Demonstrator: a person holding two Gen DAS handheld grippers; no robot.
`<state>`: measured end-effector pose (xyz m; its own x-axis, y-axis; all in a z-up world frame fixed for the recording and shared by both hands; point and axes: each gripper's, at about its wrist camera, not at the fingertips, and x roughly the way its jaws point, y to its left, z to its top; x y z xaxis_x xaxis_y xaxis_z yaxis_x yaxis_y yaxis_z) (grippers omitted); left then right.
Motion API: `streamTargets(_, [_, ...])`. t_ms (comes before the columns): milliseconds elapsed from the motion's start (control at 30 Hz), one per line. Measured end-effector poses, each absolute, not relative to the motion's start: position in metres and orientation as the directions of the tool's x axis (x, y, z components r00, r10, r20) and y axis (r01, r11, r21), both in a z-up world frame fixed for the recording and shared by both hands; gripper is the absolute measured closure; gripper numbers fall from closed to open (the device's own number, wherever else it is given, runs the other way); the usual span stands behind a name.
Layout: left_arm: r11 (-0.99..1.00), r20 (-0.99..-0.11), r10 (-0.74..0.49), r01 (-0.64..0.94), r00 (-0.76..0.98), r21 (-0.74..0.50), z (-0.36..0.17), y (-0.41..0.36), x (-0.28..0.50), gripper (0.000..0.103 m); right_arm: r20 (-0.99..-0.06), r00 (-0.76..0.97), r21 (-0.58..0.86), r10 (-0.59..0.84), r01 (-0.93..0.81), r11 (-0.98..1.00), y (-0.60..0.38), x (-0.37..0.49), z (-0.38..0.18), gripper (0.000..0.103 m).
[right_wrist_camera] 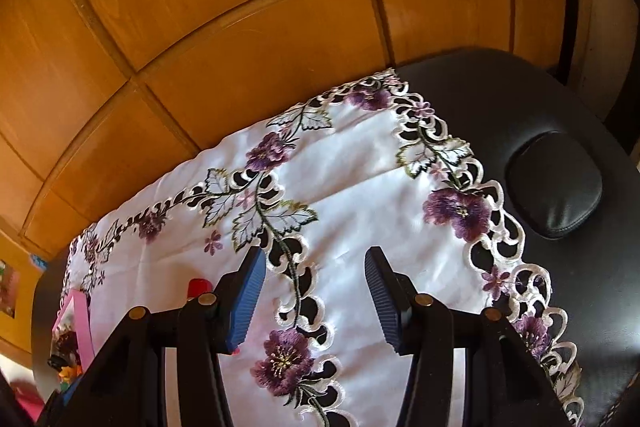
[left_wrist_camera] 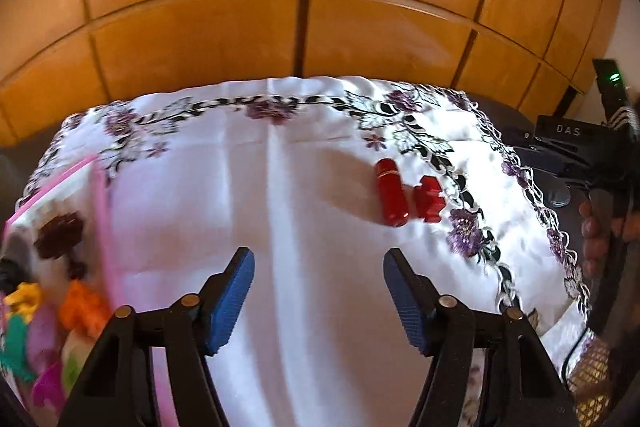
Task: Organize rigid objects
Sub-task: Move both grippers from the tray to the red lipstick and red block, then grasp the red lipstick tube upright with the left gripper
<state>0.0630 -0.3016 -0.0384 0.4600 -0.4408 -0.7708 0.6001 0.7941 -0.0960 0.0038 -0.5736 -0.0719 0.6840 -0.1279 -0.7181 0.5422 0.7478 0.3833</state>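
Note:
A red cylinder (left_wrist_camera: 390, 193) lies on the white embroidered cloth (left_wrist_camera: 248, 195), with a small red notched piece (left_wrist_camera: 430, 198) touching its right side. My left gripper (left_wrist_camera: 319, 293) is open and empty, hovering short of them and to their left. A pink-rimmed tray (left_wrist_camera: 101, 211) at the left holds several coloured pieces, among them an orange one (left_wrist_camera: 82, 305). My right gripper (right_wrist_camera: 315, 297) is open and empty above the cloth's floral border (right_wrist_camera: 286, 357). The red cylinder's end (right_wrist_camera: 199, 286) peeks out behind its left finger. The tray (right_wrist_camera: 82, 321) shows at lower left.
A wooden panelled wardrobe (left_wrist_camera: 304, 7) stands behind the table. The black padded surface (right_wrist_camera: 560, 107) with a round cushion (right_wrist_camera: 554, 183) extends right of the cloth. The other hand-held gripper (left_wrist_camera: 576, 147) with the person's hand sits at the right edge.

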Motion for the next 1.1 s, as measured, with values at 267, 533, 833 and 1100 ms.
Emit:
streamTargets(267, [0.749, -0.784, -0.467, 0.653, 0.408, -0.107, -0.057, -0.358, 0.085, 0.050, -0.719, 0.688, 0.391, -0.099, 0.518, 0.760, -0.570, 0.007, -0.071, 0.051])
streamTargets(533, [0.717, -0.801, -0.470, 0.690, 0.371, -0.101, -0.076, -0.404, 0.104, 0.060, -0.716, 0.695, 0.418, -0.068, 0.504, 0.756, -0.569, 0.009, -0.072, 0.051])
streamTargets(833, [0.728, -0.817, -0.451, 0.678, 0.358, -0.105, -0.094, -0.403, 0.110, 0.077, -0.726, 0.684, 0.375, -0.067, 0.475, 0.796, -0.559, 0.016, -0.073, 0.051])
streamTargets(1100, [0.782, -0.808, -0.426, 0.615, 0.407, -0.102, -0.095, -0.328, 0.072, 0.077, -0.764, 0.644, 0.314, -0.045, 0.432, 0.845, -0.544, 0.027, -0.082, 0.051])
